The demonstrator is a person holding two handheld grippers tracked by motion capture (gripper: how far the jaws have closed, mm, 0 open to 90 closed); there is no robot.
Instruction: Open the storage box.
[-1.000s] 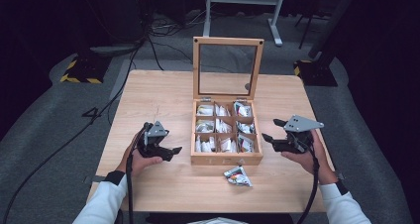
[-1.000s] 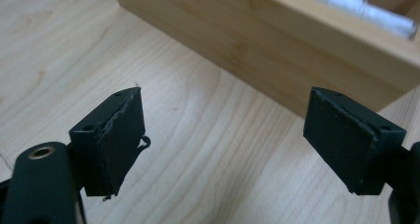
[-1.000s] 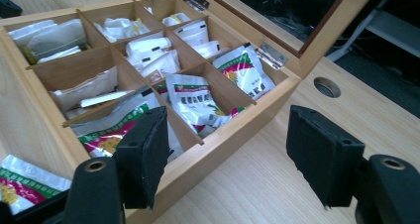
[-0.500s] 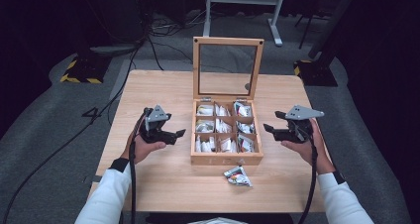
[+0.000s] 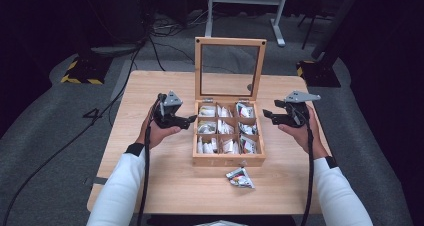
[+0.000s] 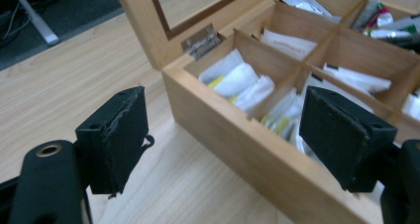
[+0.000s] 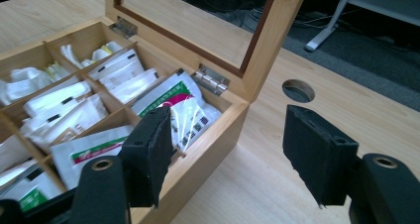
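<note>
A dark room, cables trailing over grey floor, and a pale wooden counter (image 5: pixel 150 91) sat in the middle of it. On it stood a wooden compartment box (image 5: pixel 228 160) with its glass-paned lid (image 5: pixel 230 68) propped upright at the 12 o'clock edge. Nine compartments, every one holding sachets, white ones mostly, green-and-red printed ones in the column nearest the right hand.

The left claw (image 5: pixel 189 120) hovered at 9 o'clock of the box, just beside its wall, released wide with nothing between the pads; in the left gripper view the box's near corner (image 6: pixel 233 120) lay right between the two black jaws. The right claw (image 5: pixel 268 114) mirrored it at 3 o'clock, likewise spread and empty, and the right gripper view looked past a hinge (image 7: pixel 210 80) and a printed sachet (image 7: pixel 185 110).

One loose sachet (image 5: pixel 240 177) lay on the counter at 6 o'clock of the box, near its front wall, apart from it.

My read: both claws were squaring up on the box's sides, neither touching yet, so this was the approach, not the grasp. Whether the aim was the lid or a packet inside, I couldn't tell. Either way, the next move wanted a careful close-in: clear the upright lid, commit one claw, keep the other steadying the box.
</note>
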